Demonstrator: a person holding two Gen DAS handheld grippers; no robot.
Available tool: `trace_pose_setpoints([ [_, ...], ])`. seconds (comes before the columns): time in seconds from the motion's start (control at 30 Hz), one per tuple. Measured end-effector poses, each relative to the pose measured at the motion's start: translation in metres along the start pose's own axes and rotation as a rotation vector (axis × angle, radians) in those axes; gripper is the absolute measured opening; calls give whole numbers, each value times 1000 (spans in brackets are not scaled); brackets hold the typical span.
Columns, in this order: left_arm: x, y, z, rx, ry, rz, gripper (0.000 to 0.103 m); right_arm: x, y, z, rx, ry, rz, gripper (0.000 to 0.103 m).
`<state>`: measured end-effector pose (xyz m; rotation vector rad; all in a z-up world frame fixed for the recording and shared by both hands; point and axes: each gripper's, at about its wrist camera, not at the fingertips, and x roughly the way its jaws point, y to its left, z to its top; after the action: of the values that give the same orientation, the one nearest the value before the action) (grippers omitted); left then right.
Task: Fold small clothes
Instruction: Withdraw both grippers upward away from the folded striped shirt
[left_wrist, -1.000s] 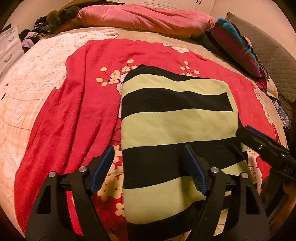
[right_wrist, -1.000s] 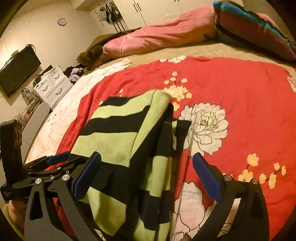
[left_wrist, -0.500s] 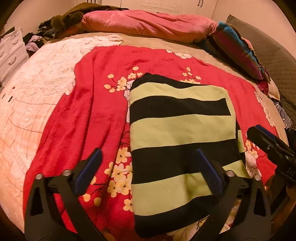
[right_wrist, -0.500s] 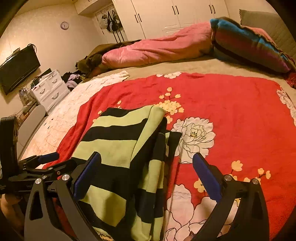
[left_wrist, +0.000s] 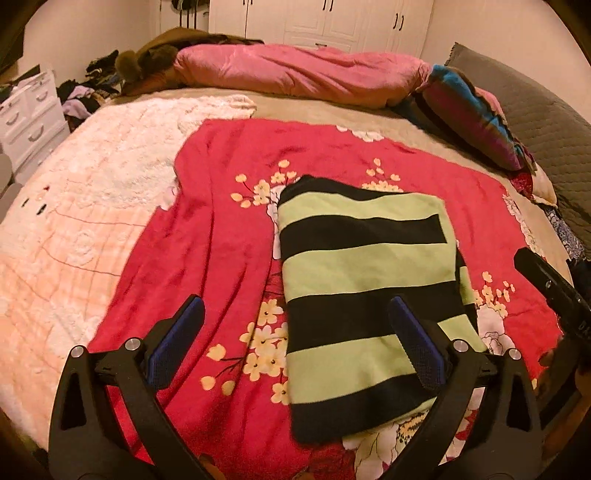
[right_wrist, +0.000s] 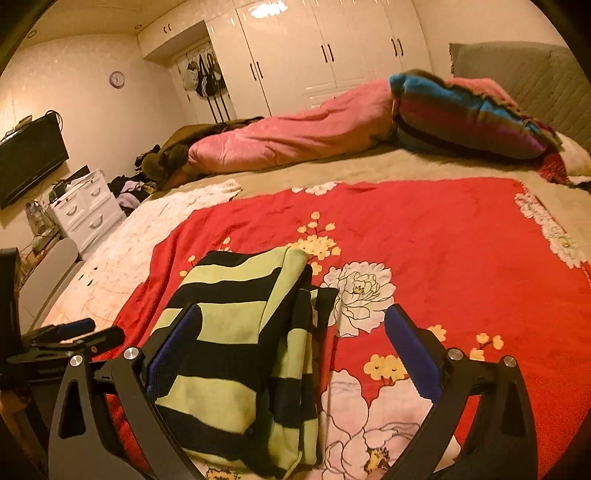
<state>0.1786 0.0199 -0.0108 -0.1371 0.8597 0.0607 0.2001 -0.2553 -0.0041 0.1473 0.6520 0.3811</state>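
Observation:
A folded garment with light-green and black stripes (left_wrist: 365, 295) lies flat on the red flowered blanket (left_wrist: 221, 236); it also shows in the right wrist view (right_wrist: 240, 343). My left gripper (left_wrist: 295, 332) is open and empty, raised above the garment's near left part. My right gripper (right_wrist: 291, 347) is open and empty, raised above the garment's right edge, where the folded layers show. The right gripper's body shows at the right edge of the left wrist view (left_wrist: 550, 284); the left gripper shows at the left of the right wrist view (right_wrist: 66, 332).
A pink duvet (left_wrist: 295, 74) and a striped pillow (left_wrist: 472, 118) lie at the bed's far side. A white fluffy blanket (left_wrist: 85, 192) covers the left. A white drawer unit (right_wrist: 85, 210), a TV (right_wrist: 29, 155) and wardrobes (right_wrist: 321, 51) stand beyond.
Both grippers have pulled back and up from the garment, so more of the bed and room shows. The garment has stayed folded in place.

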Motion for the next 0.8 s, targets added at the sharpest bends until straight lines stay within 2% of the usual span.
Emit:
trace_pose_setpoints([
  [0.37, -50, 4, -17, 36, -91, -1, 94, -54, 21, -22, -74, -88, -49, 99],
  [0.8, -84, 17, -55, 55, -74, -15, 94, -94, 52, -56, -138, -56, -60, 99],
])
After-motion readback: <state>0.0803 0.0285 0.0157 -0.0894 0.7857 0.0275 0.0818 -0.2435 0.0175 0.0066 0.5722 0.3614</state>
